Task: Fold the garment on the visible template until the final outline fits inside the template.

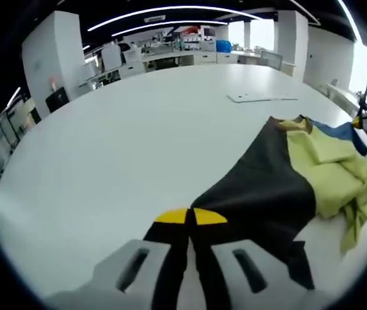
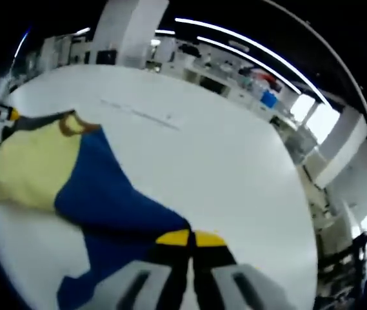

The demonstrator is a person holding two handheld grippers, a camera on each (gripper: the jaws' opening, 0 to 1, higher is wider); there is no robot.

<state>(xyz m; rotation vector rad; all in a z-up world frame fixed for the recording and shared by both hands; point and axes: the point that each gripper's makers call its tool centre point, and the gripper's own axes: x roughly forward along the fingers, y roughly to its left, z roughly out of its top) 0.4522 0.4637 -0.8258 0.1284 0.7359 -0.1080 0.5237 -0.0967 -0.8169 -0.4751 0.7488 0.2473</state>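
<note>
Where our left gripper [image 1: 189,216] rises from the bottom of the left gripper view, its yellow-tipped jaws are pressed together on the black edge of the garment [image 1: 280,181]. From that pinch the black panel runs up and to the right across the white table [image 1: 138,142], meeting crumpled pale-yellow cloth and a strip of blue at the right of the frame. A thin flat white sheet [image 1: 260,97] lies on the table further up, apart from the cloth; we cannot tell whether it is the template.

In the right gripper view, our right gripper [image 2: 189,237] sits at the bottom centre, jaws likewise closed, pinching the blue part of the garment [image 2: 106,194]. The blue panel spreads from the tips up and to the left, joining a pale-yellow section at the left of the frame, with a brownish collar edge at its top. The white table [image 2: 235,161] stretches to the right, and a faint flat sheet [image 2: 144,115] lies beyond the cloth toward the upper middle.
</note>
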